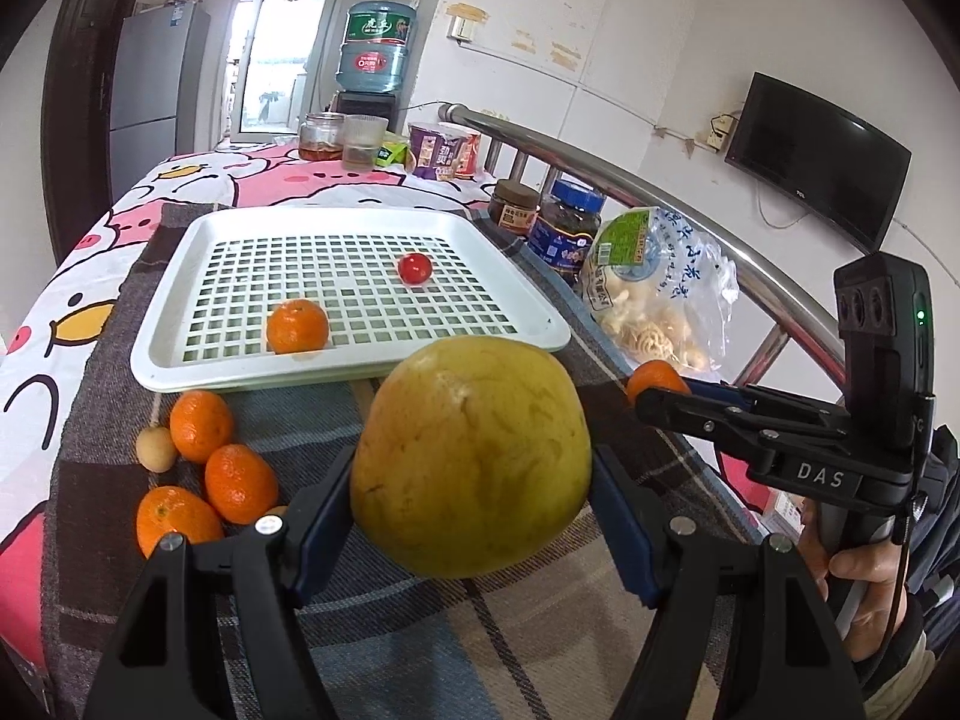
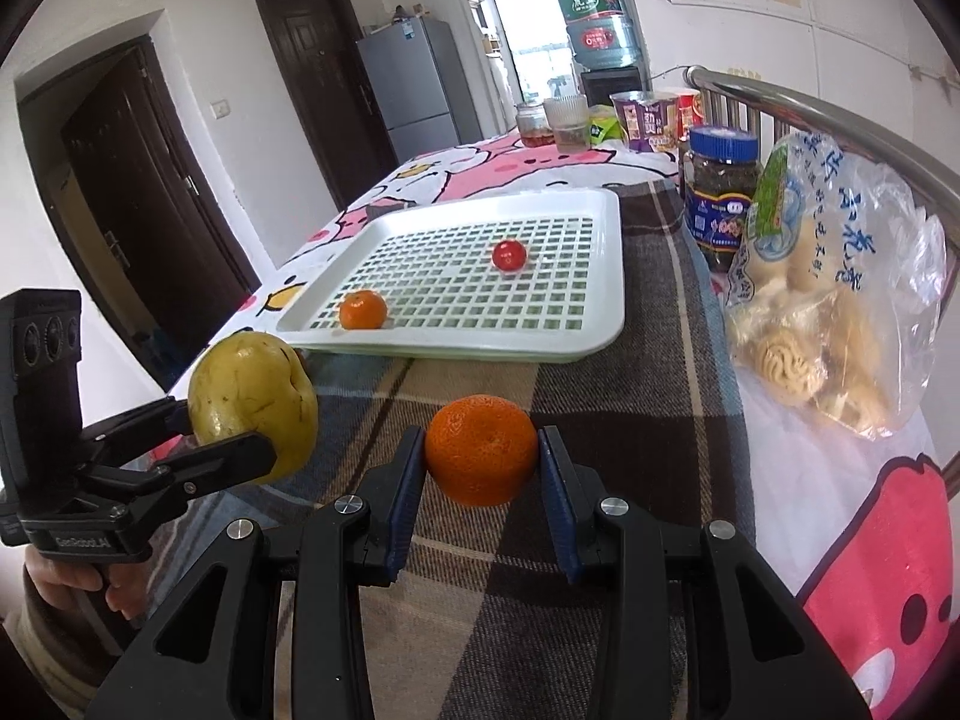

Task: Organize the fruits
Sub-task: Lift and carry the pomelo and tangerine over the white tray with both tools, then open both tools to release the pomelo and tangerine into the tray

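Risks first, from the left of the left wrist view. Three tangerines (image 1: 217, 468) and a small pale fruit (image 1: 156, 449) lie loose on the plaid cloth (image 1: 420, 630) at lower left, just in front of the tray (image 1: 180, 324); a low sweep of either tool could send them rolling toward the counter's edge. At lower centre the left gripper (image 1: 471, 510) has its jaws spread wide and clamped on the pomelo (image 1: 474, 456), which looks lifted clear of the cloth. The pads touch only its flanks, so this heavy, round fruit may well slip or twist out if the hand tilts. Set down hard, it could knock the tangerine in the tray (image 1: 297, 326) or the cherry tomato (image 1: 414, 268).

In the right wrist view, the right gripper (image 2: 482, 474) at lower centre has its jaws drawn narrow on an orange tangerine (image 2: 482, 459), held above the cloth. Squeezed harder, the soft skin might bruise. The two tools are near each other, and both probably head for the same tray, so they could collide.

The counter carries a pink cartoon sheet (image 1: 270, 180) under the plaid cloth. Jars (image 1: 564, 228), noodle cups (image 1: 441, 150) and a snack bag (image 1: 660, 294) line its right side along a metal rail (image 1: 660, 192). Beyond are dark doors, a fridge (image 2: 414, 90), a water dispenser (image 1: 375, 48) at top centre, and a wall TV (image 1: 816, 162) at upper right.
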Action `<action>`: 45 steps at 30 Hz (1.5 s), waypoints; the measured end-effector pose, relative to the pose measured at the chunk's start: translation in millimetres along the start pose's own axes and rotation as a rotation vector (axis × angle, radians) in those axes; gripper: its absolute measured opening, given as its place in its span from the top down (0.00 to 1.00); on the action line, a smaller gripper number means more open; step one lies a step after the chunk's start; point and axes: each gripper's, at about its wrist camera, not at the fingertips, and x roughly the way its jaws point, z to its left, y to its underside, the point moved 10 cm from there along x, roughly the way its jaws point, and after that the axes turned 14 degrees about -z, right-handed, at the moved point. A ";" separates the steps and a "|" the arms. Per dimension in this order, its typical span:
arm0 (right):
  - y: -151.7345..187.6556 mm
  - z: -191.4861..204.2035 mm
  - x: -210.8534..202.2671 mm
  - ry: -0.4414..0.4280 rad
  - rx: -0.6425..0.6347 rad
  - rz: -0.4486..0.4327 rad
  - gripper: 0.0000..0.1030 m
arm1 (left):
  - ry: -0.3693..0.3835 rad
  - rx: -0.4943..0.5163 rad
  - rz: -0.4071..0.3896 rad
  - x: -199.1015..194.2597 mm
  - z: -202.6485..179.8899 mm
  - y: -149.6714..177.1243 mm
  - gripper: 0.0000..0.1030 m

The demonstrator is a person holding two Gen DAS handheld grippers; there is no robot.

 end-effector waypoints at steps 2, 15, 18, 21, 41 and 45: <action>-4.1 1.9 1.2 0.000 -0.001 -0.001 0.65 | -0.004 -0.006 -0.007 0.0 2.6 -3.6 0.26; -32.2 25.3 26.7 -0.031 -0.047 -0.002 0.65 | -0.065 -0.033 -0.044 5.5 30.7 -31.5 0.26; -41.7 28.1 36.4 -0.041 -0.040 -0.006 0.65 | -0.077 -0.051 -0.055 9.7 38.8 -41.7 0.26; -52.2 30.7 44.5 -0.051 -0.033 -0.013 0.65 | -0.093 -0.070 -0.067 15.4 48.6 -53.5 0.27; -63.3 11.7 114.5 -0.015 0.002 0.056 0.65 | -0.216 -0.136 -0.002 89.6 118.7 -77.8 0.27; -58.6 3.3 134.1 0.007 0.008 0.085 0.65 | -0.242 -0.166 0.024 105.0 134.1 -76.9 0.27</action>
